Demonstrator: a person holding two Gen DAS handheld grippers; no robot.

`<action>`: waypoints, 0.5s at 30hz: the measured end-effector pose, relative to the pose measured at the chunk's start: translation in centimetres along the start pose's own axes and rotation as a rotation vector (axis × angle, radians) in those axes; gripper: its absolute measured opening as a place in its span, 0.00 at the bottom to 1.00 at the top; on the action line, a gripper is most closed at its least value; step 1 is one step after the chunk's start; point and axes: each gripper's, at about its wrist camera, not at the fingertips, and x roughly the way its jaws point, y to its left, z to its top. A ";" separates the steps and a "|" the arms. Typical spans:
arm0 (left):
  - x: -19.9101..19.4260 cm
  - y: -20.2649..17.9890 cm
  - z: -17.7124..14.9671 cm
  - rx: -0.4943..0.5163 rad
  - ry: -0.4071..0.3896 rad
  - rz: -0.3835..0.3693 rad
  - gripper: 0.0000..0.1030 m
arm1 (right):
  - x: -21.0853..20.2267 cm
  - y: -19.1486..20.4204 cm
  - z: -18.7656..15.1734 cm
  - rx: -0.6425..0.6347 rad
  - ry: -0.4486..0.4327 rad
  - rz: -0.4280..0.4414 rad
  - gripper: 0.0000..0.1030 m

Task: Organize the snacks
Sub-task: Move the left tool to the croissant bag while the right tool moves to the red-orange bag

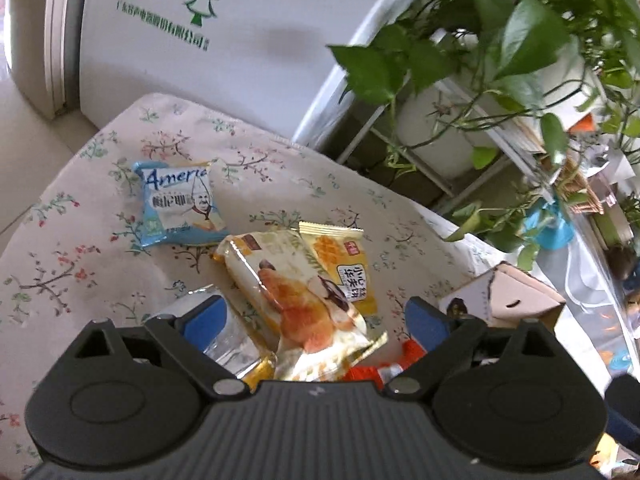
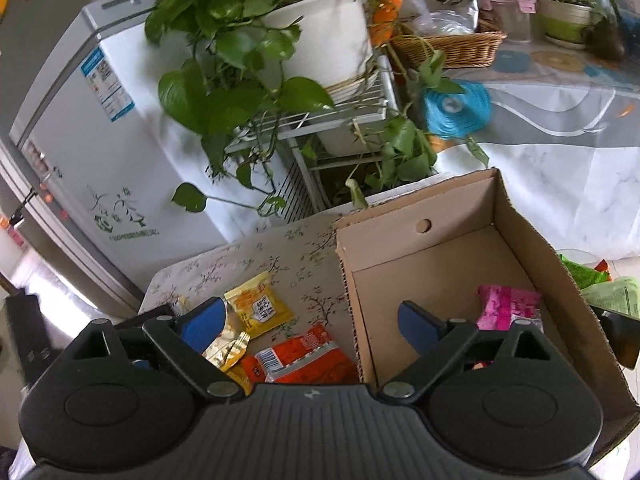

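- Cream and gold foil: the bread-picture snack packet (image 1: 304,300) lies on the floral tablecloth (image 1: 80,248), between the blue fingertips of my left gripper (image 1: 314,322); I see those tongs spread wide, with neither pad pressing on it.
- The yellow biscuit packet (image 1: 344,268) lies partly under that packet's far edge.
- A clear silvery wrapper (image 1: 224,332) sits by my left gripper's left finger, touching the cream packet's side.
- The blue "America" packet (image 1: 180,208) lies apart, further up the cloth.
- An orange-red packet (image 2: 308,360) lies flat on the cloth, just beside the cardboard box (image 2: 532,236), near the same yellow packet seen from the right wrist.
- My right gripper (image 2: 314,326) is spread wide and holds nothing; its left finger hangs over the packets, its right finger over the inside of the box.
- A pink packet (image 2: 508,306) lies in the box, against its right wall.
- Beyond the table stand a white chest freezer (image 2: 120,152), a trailing pothos in a white pot (image 2: 324,36) on a wire rack (image 2: 320,116), a wicker basket (image 2: 452,46) and a blue reel (image 2: 456,110).
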 end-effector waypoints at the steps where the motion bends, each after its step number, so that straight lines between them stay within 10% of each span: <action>1: 0.4 0.0 0.0 -0.002 0.000 0.005 0.93 | 0.2 0.1 -0.1 -0.003 0.009 0.002 0.94; 15: 1.8 0.1 0.3 0.260 0.050 0.143 0.88 | 3.5 0.5 -1.3 0.223 0.176 0.162 0.94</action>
